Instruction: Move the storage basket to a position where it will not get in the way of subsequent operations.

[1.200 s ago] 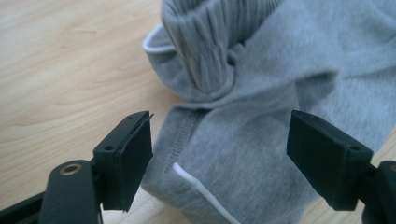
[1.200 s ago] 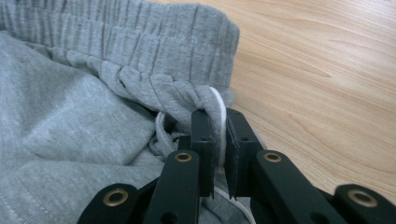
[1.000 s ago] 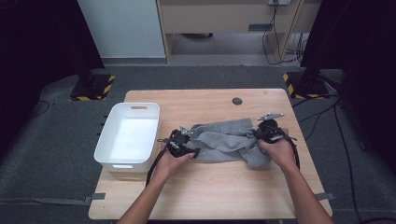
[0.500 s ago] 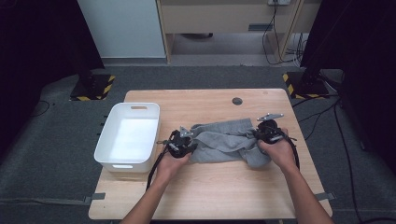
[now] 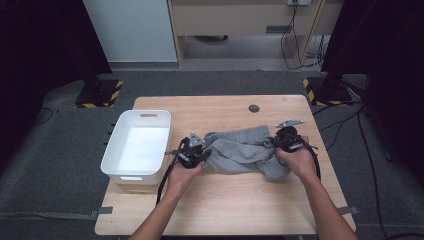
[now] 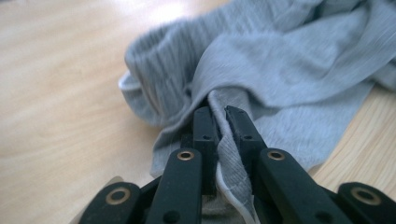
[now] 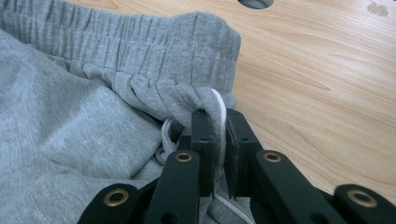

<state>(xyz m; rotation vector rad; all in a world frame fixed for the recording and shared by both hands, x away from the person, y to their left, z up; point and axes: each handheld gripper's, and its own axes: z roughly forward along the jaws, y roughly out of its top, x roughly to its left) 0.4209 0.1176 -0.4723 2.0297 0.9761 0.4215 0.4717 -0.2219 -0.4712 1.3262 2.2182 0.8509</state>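
White bin [image 5: 137, 147] at nine o'clock sits empty. Left gripper [image 5: 192, 152], its fingers just closing, now pinches the grey shorts [image 5: 240, 150] mid-tabletop [image 5: 225, 210]; right gripper [image 5: 287, 142] clamps the waistband at three o'clock. Both grips set; folding and binning probably remain.

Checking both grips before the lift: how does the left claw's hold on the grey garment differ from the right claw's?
The left claw, whose jaws have just been closing, pinches a thin, smooth fold of the grey garment; the right claw pinches the thick gathered waistband, with a white cord between its jaws. In the high view the left claw sits beside the white bin; the right claw is at the garment's other end. Both are shut on fabric.
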